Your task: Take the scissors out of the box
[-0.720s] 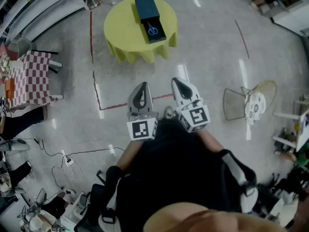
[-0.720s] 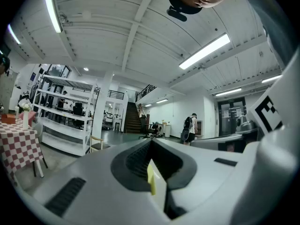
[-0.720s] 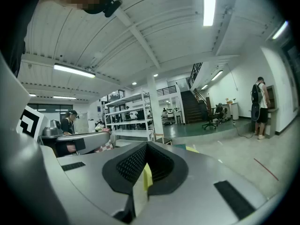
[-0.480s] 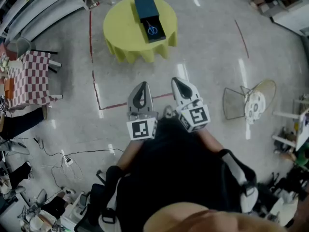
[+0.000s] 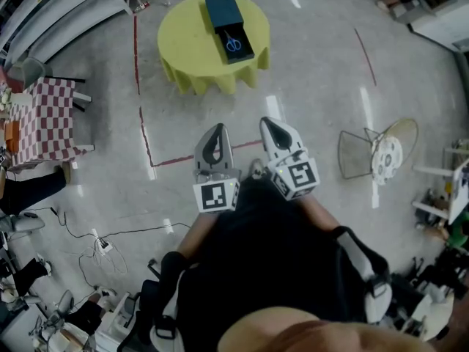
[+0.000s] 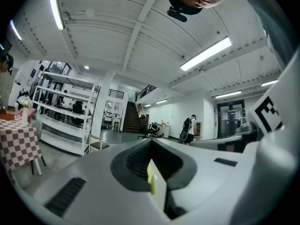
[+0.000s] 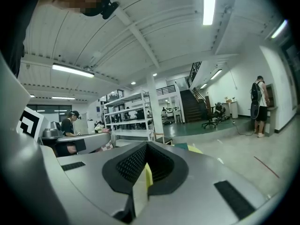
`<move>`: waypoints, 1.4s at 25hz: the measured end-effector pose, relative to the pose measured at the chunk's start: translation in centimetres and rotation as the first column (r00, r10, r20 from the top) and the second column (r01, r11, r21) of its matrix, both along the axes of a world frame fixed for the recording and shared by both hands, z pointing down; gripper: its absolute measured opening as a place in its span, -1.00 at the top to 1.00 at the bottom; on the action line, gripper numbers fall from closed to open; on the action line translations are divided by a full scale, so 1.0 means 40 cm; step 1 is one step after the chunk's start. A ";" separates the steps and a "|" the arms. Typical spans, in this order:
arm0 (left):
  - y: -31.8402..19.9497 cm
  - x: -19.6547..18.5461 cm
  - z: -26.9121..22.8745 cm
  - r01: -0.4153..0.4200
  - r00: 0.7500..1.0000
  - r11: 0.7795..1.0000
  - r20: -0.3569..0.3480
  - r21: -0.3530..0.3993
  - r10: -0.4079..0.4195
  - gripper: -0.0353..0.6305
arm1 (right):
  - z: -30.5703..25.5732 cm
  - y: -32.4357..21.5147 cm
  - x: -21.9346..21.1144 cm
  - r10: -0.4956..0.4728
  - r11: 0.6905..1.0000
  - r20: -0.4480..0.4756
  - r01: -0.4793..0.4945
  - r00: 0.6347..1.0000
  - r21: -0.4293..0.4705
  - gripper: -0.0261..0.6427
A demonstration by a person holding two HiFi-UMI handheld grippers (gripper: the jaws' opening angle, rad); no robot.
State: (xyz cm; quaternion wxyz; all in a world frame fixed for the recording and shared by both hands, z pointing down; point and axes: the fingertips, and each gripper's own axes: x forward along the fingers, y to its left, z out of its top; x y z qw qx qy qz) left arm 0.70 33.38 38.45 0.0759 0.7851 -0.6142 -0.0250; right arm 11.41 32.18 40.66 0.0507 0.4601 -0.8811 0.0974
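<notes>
**A:** How's my left gripper (image 5: 215, 130)?
**B:** I see its jaws pressed together with nothing in them.
**A:** And the scissors (image 5: 234, 45)?
**B:** They're lying in the open box (image 5: 222, 12) on the table (image 5: 187, 46), well apart from both grippers.
**A:** My right gripper (image 5: 268, 125)?
**B:** It's closed tight too, and empty, just beside the left.

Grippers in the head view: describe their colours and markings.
Both the left gripper and right gripper have light grey shells with black ribbed pads inside the teardrop tips. Each carries a white cube printed with black square markers. The person's top is black.
</notes>
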 end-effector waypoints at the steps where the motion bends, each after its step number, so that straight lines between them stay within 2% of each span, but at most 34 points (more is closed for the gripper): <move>1: -0.001 -0.009 0.001 -0.003 1.000 1.000 -0.002 -0.002 0.003 0.91 | 0.000 0.001 -0.009 0.003 1.000 -0.002 -0.003 1.000 0.001 0.93; 12: 0.002 -0.115 0.041 -0.074 0.997 0.997 -0.029 -0.026 0.073 0.91 | 0.031 0.017 -0.113 0.094 0.996 -0.014 -0.094 0.996 -0.010 0.93; 20: -0.036 -0.122 0.070 -0.102 0.994 0.994 -0.037 -0.049 0.100 0.91 | 0.040 -0.025 -0.137 0.110 0.994 -0.013 -0.110 0.994 -0.009 0.93; 28: -0.166 -0.133 0.090 -0.080 0.997 0.995 -0.025 -0.056 0.079 0.91 | 0.074 -0.170 -0.143 0.081 0.997 -0.013 -0.081 0.997 -0.018 0.93; 35: -0.353 -0.116 0.101 -0.060 0.998 0.995 -0.004 -0.075 0.060 0.91 | 0.077 -0.364 -0.133 0.051 0.998 0.002 -0.051 0.999 -0.024 0.93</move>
